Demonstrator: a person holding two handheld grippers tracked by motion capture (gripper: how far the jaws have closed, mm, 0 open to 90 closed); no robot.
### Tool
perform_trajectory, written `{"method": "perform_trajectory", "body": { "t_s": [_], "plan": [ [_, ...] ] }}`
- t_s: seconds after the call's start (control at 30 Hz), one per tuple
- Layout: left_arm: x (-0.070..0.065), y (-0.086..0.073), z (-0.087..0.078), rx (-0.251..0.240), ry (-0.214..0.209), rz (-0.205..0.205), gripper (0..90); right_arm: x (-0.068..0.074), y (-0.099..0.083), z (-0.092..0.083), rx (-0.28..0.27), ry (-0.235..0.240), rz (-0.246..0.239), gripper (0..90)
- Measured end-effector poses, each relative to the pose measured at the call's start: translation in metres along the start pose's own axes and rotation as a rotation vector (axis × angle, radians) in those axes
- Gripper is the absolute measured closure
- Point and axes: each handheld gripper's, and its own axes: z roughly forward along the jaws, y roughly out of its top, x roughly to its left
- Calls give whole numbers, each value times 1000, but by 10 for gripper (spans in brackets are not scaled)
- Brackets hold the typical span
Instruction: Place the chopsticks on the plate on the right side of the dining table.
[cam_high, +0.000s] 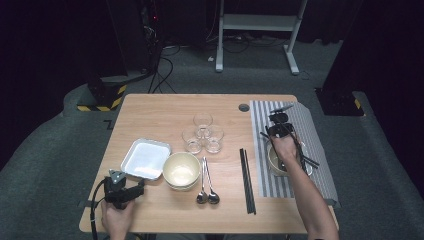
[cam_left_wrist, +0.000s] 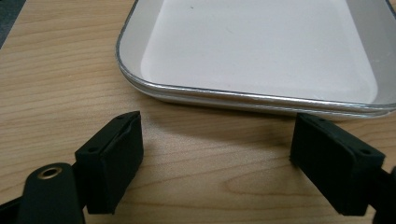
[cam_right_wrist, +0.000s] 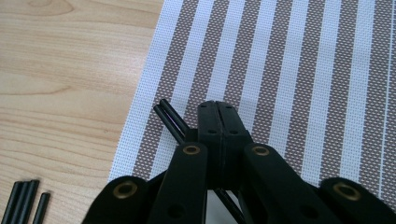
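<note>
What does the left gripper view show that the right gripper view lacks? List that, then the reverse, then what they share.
Left gripper view: the left gripper with its jaws wide open and nothing between them, just short of a white tray with a metal rim.

Right gripper view: the right gripper shut on black chopsticks, over a striped mat.

Shared: the wooden table, and a pair of black jaws rising from the bottom edge.

Lab: set table (cam_high: 150, 115) amid cables (cam_high: 165, 70), hazard-striped equipment base (cam_high: 102, 97).
</note>
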Motion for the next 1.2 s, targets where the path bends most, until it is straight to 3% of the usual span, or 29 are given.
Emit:
{"method": "perform_trajectory", "body": {
  "t_s": [0.33,0.83,1.2],
  "plan": [
    [0,0,0,-3,-2,-1,189,2,0,-2,10,2,-11,900],
    [0,0,0,-3,-1,1,189,4,1,-4,17,32,14,900],
    [0,0,0,-3,-1,1,190,5,2,-2,27,12,42,900]
  ]
}}
